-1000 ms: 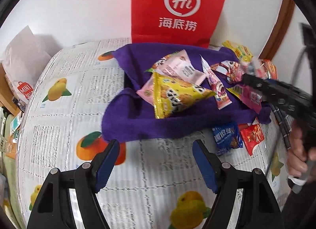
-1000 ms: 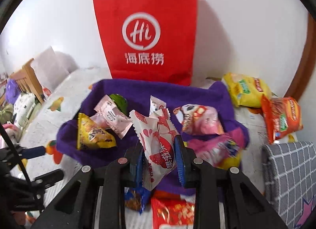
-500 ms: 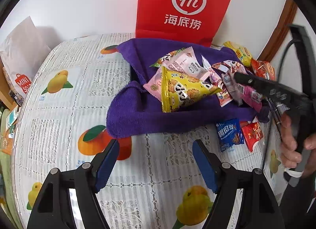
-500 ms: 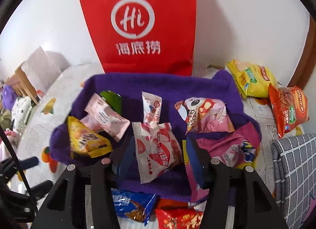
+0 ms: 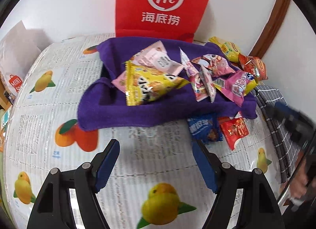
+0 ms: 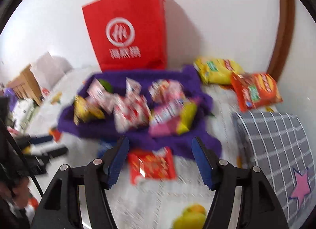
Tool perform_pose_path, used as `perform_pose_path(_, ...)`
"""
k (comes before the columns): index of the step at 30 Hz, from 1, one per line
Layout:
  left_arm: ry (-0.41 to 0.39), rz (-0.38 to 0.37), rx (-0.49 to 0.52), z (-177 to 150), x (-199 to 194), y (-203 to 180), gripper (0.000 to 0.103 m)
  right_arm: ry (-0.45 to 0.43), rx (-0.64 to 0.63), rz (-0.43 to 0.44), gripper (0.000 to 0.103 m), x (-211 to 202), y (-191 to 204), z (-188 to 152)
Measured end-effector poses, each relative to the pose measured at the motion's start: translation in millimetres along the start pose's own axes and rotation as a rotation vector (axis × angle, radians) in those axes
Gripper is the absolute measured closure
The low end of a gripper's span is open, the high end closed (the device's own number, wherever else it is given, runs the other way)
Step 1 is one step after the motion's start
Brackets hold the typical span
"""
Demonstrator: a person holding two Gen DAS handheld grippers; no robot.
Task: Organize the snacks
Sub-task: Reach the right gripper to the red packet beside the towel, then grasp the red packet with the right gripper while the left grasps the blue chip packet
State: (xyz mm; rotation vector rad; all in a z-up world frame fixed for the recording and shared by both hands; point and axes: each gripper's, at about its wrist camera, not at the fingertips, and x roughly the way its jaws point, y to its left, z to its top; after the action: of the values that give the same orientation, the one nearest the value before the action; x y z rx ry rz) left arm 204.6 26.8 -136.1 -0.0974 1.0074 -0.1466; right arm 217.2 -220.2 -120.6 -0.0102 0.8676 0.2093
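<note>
A purple cloth (image 5: 138, 108) (image 6: 173, 142) lies on the table with several snack packets on it: a yellow packet (image 5: 150, 87), a pink one (image 5: 158, 59), and a white-and-red packet (image 5: 203, 85) (image 6: 132, 112). A blue packet (image 5: 203, 128) and a red packet (image 5: 235, 130) (image 6: 152, 165) lie on the table in front of the cloth. My left gripper (image 5: 156, 164) is open and empty, above the table in front of the cloth. My right gripper (image 6: 160, 162) is open and empty, above the red packet. The right wrist view is blurred.
A red paper bag (image 5: 164, 4) (image 6: 128, 31) stands against the wall behind the cloth. Yellow (image 6: 217, 69) and orange (image 6: 256, 91) snack bags lie at the back right. A grey checked cloth (image 6: 276, 146) lies at the right. The fruit-print tablecloth (image 5: 59, 94) covers the table.
My right gripper has opened, let go of the white-and-red packet on the purple cloth, and pulled back toward the front. My left gripper has stayed open and shifted slightly.
</note>
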Motion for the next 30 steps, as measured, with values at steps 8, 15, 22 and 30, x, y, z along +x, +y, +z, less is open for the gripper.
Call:
perform_pose_path(8,0.007,0.008,0.016,-4,7,-11,0.028,0.070,-0.012,0.066,0.037,42,5,-29)
perform_pose_path(15,0.015,0.030,-0.002,-6,10,-1,0.028,0.097,-0.057,0.076,0.031,71,18,-37)
perform_pose_path(22,0.016,0.024,0.007,-8,16,-3,0.028,0.068,-0.056,0.051,0.027,78,18,-38)
perform_pose_path(30,0.020,-0.002,0.004,-9,23,-12,0.028,0.038,-0.038,0.037,0.046,69,8,-47)
